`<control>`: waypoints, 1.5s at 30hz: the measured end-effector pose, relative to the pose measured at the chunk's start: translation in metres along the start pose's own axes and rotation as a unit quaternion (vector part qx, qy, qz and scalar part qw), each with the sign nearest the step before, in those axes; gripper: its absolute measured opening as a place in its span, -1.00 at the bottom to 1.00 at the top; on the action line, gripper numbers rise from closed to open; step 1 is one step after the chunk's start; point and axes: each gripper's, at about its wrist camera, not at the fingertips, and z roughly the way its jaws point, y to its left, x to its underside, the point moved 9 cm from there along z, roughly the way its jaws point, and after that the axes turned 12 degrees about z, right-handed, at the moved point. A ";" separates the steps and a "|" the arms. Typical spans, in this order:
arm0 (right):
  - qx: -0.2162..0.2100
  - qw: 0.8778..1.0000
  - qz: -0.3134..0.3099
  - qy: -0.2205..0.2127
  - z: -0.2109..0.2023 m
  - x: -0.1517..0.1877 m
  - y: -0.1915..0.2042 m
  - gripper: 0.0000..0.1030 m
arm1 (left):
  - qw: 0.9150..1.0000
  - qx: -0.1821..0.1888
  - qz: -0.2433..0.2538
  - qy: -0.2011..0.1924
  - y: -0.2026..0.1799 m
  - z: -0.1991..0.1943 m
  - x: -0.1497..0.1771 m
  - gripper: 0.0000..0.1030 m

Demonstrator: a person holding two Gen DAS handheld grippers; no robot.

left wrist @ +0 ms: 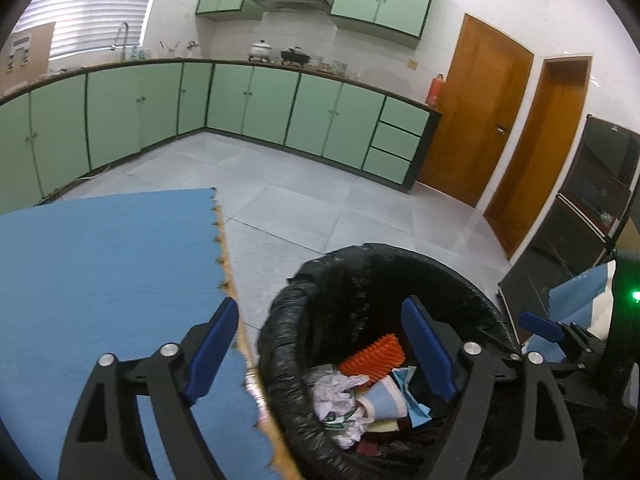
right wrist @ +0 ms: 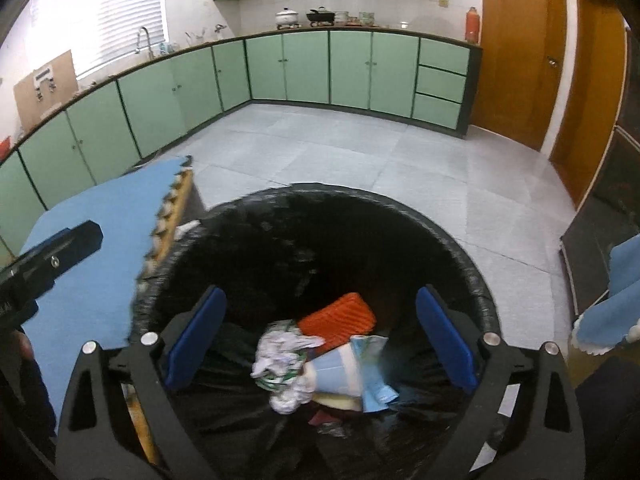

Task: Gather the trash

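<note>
In the left wrist view, the left gripper (left wrist: 320, 348) is seen with its blue-padded black jaws spread wide and nothing pinched between them. Its left finger is held over a blue foam mat with a toothed tan edge (left wrist: 104, 272), while its right finger is held over the mouth of a round bin lined with a black plastic bag (left wrist: 288, 320). The bin is placed on the grey tiled floor (left wrist: 304, 200), just beside the mat's edge. Inside it, the trash is gathered at the bottom: a ribbed orange plastic piece (left wrist: 374, 354), a crumpled white paper wad (left wrist: 336, 394) and a pale blue paper cup lying on its side (left wrist: 384, 398). Part of the right gripper (left wrist: 540, 326) is visible at the bin's far right rim.

In the right wrist view, the right gripper (right wrist: 322, 338) is held directly above the bin (right wrist: 472, 264), both fingers framed inside the rim. Its jaws are likewise spread wide, with nothing gripped. Below them the same orange piece (right wrist: 340, 316), paper wad (right wrist: 280, 350) and cup (right wrist: 336, 372) are seen resting together, with a torn pale blue wrapper (right wrist: 374, 372) lying against the cup. The mat (right wrist: 100, 232) is seen to the left of the bin, and a black part of the left gripper (right wrist: 52, 252) is held over it.
</note>
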 end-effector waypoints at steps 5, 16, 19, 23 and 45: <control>-0.023 1.000 -0.009 -0.002 -0.021 -0.001 0.029 0.86 | 1.000 -0.023 0.004 -0.006 0.014 -0.028 0.000 0.77; -0.061 0.998 -0.033 -0.014 -0.086 -0.002 0.070 0.89 | 0.998 -0.068 -0.006 -0.012 0.036 -0.101 0.005 0.88; -0.074 0.996 -0.033 -0.020 -0.107 -0.002 0.077 0.89 | 0.997 -0.078 -0.012 -0.019 0.039 -0.121 0.008 0.88; -0.084 0.995 -0.044 -0.032 -0.132 -0.002 0.085 0.89 | 0.995 -0.091 -0.007 -0.027 0.041 -0.145 0.008 0.88; -0.122 0.985 -0.091 -0.077 -0.205 0.001 0.118 0.89 | 0.990 -0.122 0.000 -0.066 0.037 -0.227 0.004 0.88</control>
